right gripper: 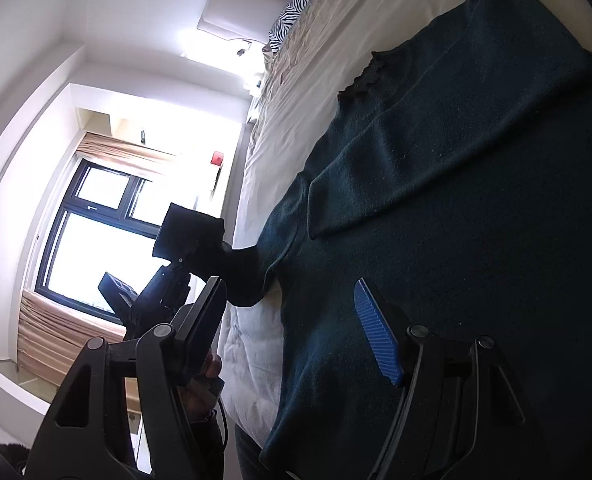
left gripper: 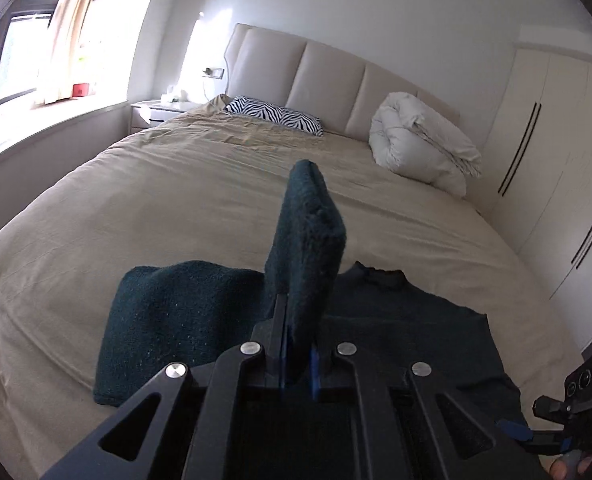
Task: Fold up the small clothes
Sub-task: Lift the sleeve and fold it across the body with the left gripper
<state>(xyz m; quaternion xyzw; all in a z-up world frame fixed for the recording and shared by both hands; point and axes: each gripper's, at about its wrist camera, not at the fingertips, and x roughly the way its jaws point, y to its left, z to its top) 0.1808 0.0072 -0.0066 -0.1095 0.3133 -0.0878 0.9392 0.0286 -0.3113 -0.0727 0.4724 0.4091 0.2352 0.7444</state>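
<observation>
**Left gripper lifts a sleeve of the teal sweater; right gripper spread above the body**

A dark teal sweater (left gripper: 396, 320) lies flat on a bed (left gripper: 175, 200) covered in beige linen, its collar toward the headboard (left gripper: 316, 68) at 12 o'clock. In the left wrist view, the left gripper (left gripper: 298, 344) has its fingers drawn nearly together on a sleeve (left gripper: 308, 232), which stands up from the pinch and points toward 12 o'clock. Another part of the sweater lies on the bed at 9 o'clock from the grip.

In the right wrist view, the right gripper (right gripper: 296, 320) has its fingers spread wide with nothing between them; its blue pad (right gripper: 376, 336) sits over the sweater's body (right gripper: 456, 240). Whether it touches the fabric cannot be told. At 10 o'clock from it, the left gripper (right gripper: 183, 256) shows against a bright window (right gripper: 95, 248) with the sleeve end in its grip.

A zebra-print pillow (left gripper: 273, 114) lies at the head of the bed, a folded white duvet (left gripper: 420, 140) at 1 o'clock, and a white wardrobe (left gripper: 556, 160) along the 3 o'clock side.
</observation>
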